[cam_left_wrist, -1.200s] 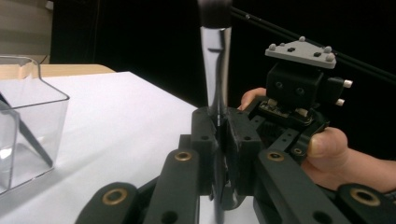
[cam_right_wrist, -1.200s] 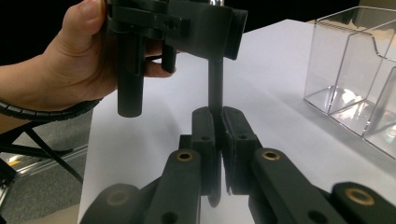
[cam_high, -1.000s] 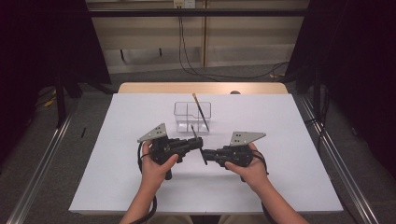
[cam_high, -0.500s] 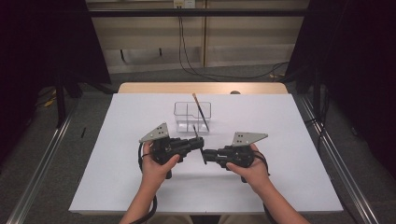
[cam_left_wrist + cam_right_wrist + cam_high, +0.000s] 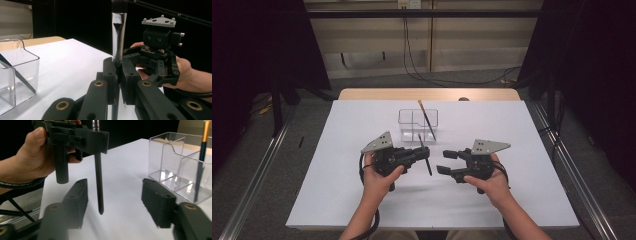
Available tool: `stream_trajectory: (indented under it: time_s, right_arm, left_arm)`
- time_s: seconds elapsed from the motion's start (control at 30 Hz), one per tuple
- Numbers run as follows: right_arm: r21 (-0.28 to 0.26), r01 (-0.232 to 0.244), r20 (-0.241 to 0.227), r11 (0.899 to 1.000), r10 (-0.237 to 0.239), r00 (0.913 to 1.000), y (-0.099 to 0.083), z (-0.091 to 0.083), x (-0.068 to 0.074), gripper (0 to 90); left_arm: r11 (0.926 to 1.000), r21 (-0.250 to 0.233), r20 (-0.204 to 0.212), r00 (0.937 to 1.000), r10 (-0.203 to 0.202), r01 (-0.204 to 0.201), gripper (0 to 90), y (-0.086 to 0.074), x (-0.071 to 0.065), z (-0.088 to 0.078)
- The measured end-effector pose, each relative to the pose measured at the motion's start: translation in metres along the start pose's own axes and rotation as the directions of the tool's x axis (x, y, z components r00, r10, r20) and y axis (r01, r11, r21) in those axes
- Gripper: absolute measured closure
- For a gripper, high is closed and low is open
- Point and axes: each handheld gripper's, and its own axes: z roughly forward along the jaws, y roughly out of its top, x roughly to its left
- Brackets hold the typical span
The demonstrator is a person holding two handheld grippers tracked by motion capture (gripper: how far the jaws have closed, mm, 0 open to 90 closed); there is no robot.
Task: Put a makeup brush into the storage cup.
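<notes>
Left tool (image 5: 424, 152) is clenched on a slim black-handled makeup brush with a silver ferrule (image 5: 425, 156), gripping the handle just below the ferrule (image 5: 118, 37); in the left gripper view the bristles point up and the handle runs down between the jaws. The brush is held in the air over the white worktop (image 5: 337, 190), roughly upright and slightly tilted, handle tip hanging free above the surface and not touching it in the right gripper view. Right tool (image 5: 446, 162) is released, jaws spread wide with nothing between them, facing the brush from just beside it; the dangling handle (image 5: 99, 187) sits in the gap between its jaws without contact. Behind both, a clear acrylic organiser box with internal dividers (image 5: 404, 116) stands on the worktop, with a second brush, dark handle with a gold-tan upper part (image 5: 426, 117), leaning in one compartment. Handling judgement: the brush looks light and stiff, thin and round in section, with a smooth, likely slippery handle, so it can pivot or slide in a two-pad pinch. Best hold is on the handle near the ferrule, as now, or mid-handle for a handover; avoid the bristles, which are soft and would deform. Light squeeze should do. The box looks rigid, light and easy to nudge.
</notes>
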Motion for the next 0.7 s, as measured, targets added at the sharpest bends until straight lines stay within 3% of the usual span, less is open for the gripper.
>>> stream_trajectory:
  time_s: [0.3,0.7]
  right_arm:
    - [0.008,0.007,0.052,1.000,-0.008,0.9986,-0.005,-0.013,-0.006,17.6]
    - [0.027,0.028,0.091,0.999,-0.031,0.9953,-0.011,-0.035,-0.013,10.6]
  left_arm:
    - [1.0000,0.006,-0.005,1.0000,0.005,-0.005,83.8,-0.001,-0.001,0.001]
    - [0.9999,0.014,-0.008,0.9999,0.009,-0.009,83.8,-0.001,-0.001,0.004]
